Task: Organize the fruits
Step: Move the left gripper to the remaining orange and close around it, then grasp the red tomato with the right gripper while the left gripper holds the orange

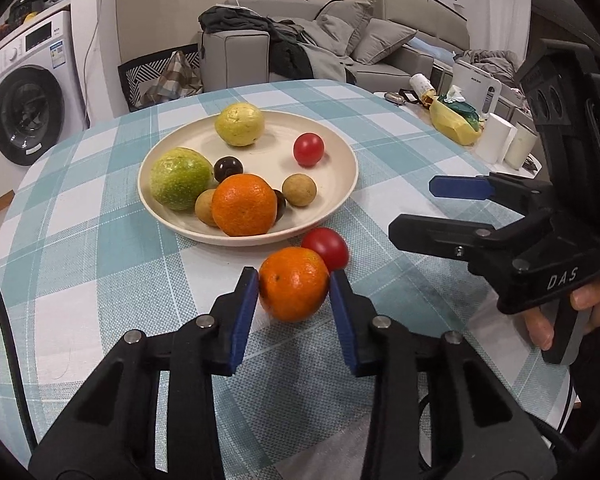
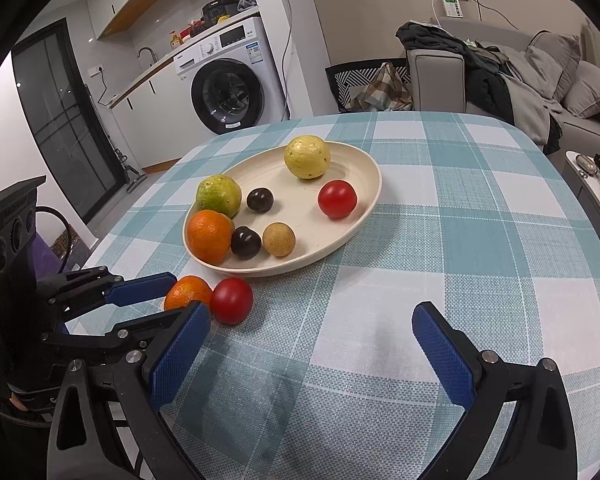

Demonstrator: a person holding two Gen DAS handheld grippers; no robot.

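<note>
My left gripper (image 1: 295, 276) is shut on an orange (image 1: 293, 284) that rests on the checked tablecloth, one blue pad against each side. A red tomato (image 1: 327, 246) lies right behind it, touching it. Beyond them stands a cream plate (image 1: 276, 148) holding a second orange (image 1: 244, 205), a green fruit (image 1: 179, 178), a yellow fruit (image 1: 239, 124), a red tomato (image 1: 308, 149), a tan round fruit (image 1: 299, 189) and small dark fruits. My right gripper (image 2: 312, 316) stands open over bare cloth with nothing between its fingers, to the right of the held orange (image 2: 188, 290) and the tomato (image 2: 232, 300).
The round table (image 2: 480, 240) wears a teal and white checked cloth. A side table at the right carries a yellow bag (image 1: 454, 120) and paper rolls (image 1: 500, 140). A grey sofa (image 1: 380, 52) and a washing machine (image 2: 228, 88) stand beyond. A hand (image 1: 580, 308) holds the right gripper.
</note>
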